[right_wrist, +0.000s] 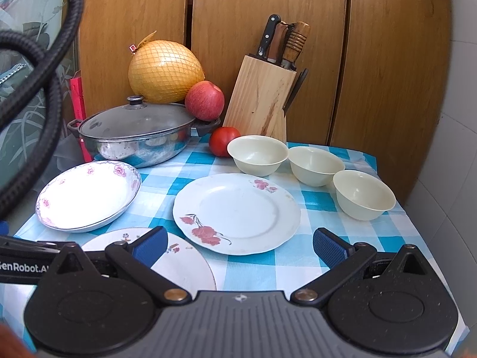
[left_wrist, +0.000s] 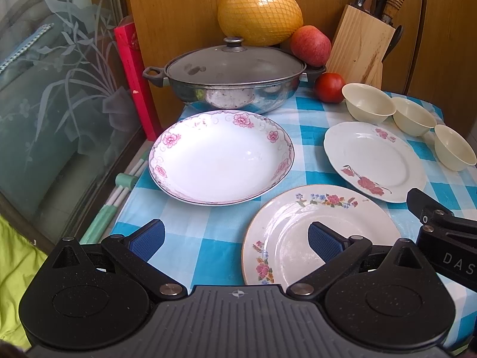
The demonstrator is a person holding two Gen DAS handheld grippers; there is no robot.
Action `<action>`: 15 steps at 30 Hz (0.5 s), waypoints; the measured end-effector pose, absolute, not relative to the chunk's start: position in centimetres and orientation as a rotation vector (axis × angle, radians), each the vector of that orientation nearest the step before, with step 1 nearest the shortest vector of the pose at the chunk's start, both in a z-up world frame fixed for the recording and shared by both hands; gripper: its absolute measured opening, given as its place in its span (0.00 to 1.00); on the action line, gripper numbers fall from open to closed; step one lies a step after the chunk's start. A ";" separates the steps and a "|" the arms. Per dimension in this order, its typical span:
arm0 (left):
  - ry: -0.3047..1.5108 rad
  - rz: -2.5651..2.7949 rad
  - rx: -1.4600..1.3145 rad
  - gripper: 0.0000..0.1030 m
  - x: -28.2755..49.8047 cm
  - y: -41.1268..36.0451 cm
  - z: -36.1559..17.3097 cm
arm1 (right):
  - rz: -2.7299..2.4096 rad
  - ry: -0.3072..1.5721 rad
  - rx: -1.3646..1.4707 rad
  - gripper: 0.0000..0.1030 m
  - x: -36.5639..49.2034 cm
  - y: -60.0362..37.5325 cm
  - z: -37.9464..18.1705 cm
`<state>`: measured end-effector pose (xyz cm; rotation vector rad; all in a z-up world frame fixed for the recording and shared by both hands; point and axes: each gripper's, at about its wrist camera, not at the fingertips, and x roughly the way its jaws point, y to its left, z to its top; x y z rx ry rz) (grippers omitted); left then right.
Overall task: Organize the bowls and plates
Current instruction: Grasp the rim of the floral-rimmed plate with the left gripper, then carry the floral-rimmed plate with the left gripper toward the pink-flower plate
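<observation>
Three plates lie on the blue-checked cloth. A deep plate with pink flowers (left_wrist: 222,156) (right_wrist: 88,194) is at the left. A flat plate with red roses (left_wrist: 374,161) (right_wrist: 237,211) is at the right. A gold-rimmed floral plate (left_wrist: 286,232) (right_wrist: 182,265) lies nearest. Three cream bowls (left_wrist: 368,101) (left_wrist: 413,116) (left_wrist: 454,147) (right_wrist: 258,155) (right_wrist: 316,165) (right_wrist: 363,194) line the right side. My left gripper (left_wrist: 235,237) is open; its right pad hangs over the gold-rimmed plate. My right gripper (right_wrist: 238,244) is open at the near edge of the rose plate.
A lidded steel pot (left_wrist: 232,74) (right_wrist: 135,132) stands at the back, with a netted pomelo (left_wrist: 259,12), an apple (left_wrist: 310,44) and a tomato (left_wrist: 329,87) nearby. A wooden knife block (left_wrist: 359,47) (right_wrist: 259,95) is back right. A glass panel (left_wrist: 44,89) borders the left.
</observation>
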<state>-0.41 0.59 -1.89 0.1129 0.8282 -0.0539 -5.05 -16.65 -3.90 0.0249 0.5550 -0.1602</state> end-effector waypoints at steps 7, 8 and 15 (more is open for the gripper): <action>0.828 -0.054 0.114 1.00 -0.4 0.6 -1.9 | -0.157 0.557 0.024 0.99 -5.1 -16.6 -4.0; 0.828 -0.054 0.115 1.00 -0.4 0.6 -1.9 | -0.157 0.557 0.024 0.99 -5.1 -16.6 -4.0; 0.829 -0.053 0.118 1.00 -0.5 0.5 -1.9 | -0.154 0.558 0.025 0.99 -5.1 -16.5 -4.3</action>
